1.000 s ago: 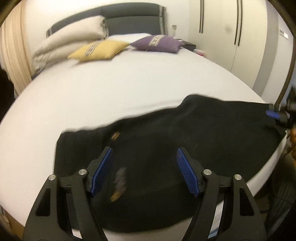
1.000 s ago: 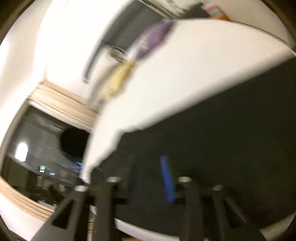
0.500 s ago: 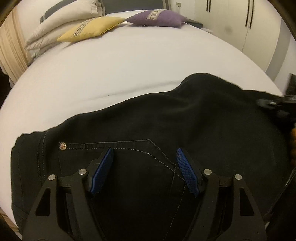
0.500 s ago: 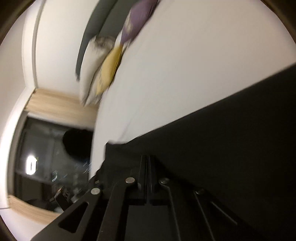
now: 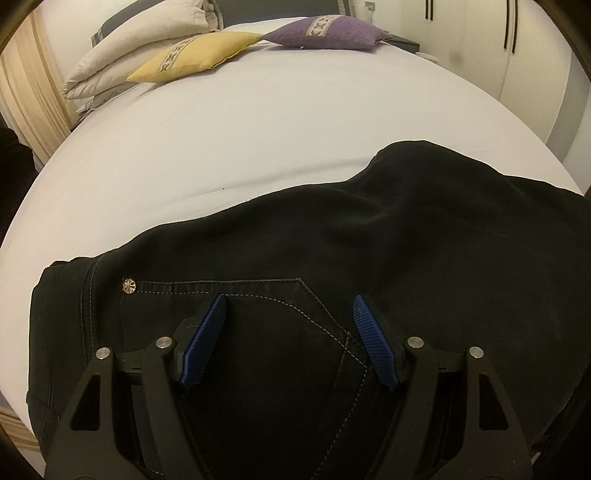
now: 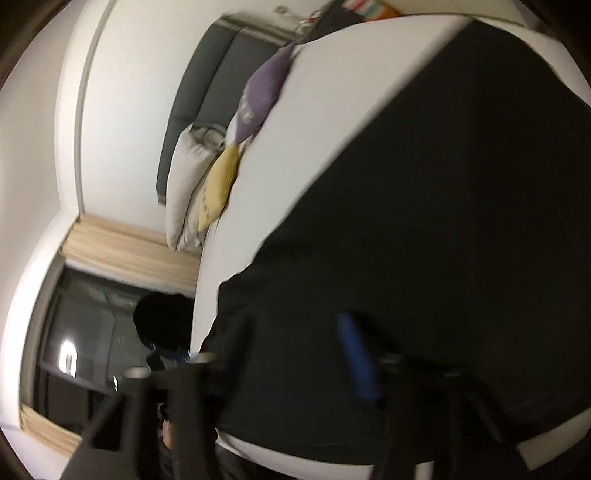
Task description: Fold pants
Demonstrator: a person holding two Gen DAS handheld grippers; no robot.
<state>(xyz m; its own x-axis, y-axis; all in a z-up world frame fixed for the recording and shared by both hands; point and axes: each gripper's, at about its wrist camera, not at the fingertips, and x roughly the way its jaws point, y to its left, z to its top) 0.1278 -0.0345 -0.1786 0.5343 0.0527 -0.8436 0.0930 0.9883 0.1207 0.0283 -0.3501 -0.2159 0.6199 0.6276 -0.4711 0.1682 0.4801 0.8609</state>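
Note:
Black pants [image 5: 369,258] lie spread across the near part of a white bed [image 5: 258,129]. A stitched pocket with a metal rivet [image 5: 129,285] faces up at their left end. My left gripper [image 5: 290,306] hovers open just over that pocket, blue pads wide apart, nothing pinched. In the blurred, tilted right wrist view the pants [image 6: 461,184] fill the right side. My right gripper [image 6: 295,325] is at their near edge with its jaws opening. One blue pad [image 6: 356,354] shows, and black cloth lies in the gap without being pressed.
A yellow cushion [image 5: 195,59], a purple cushion [image 5: 325,33] and white pillows [image 5: 140,40] lie at the far head of the bed. White wardrobe doors [image 5: 517,37] stand on the right. A dark window [image 6: 81,332] and curtain are on the left. The bed edge runs close below the pants.
The left gripper sank closer over the pocket and stayed open. The right gripper was apart, shut half a second ago, and its fingers now stand apart again; its view has rolled.

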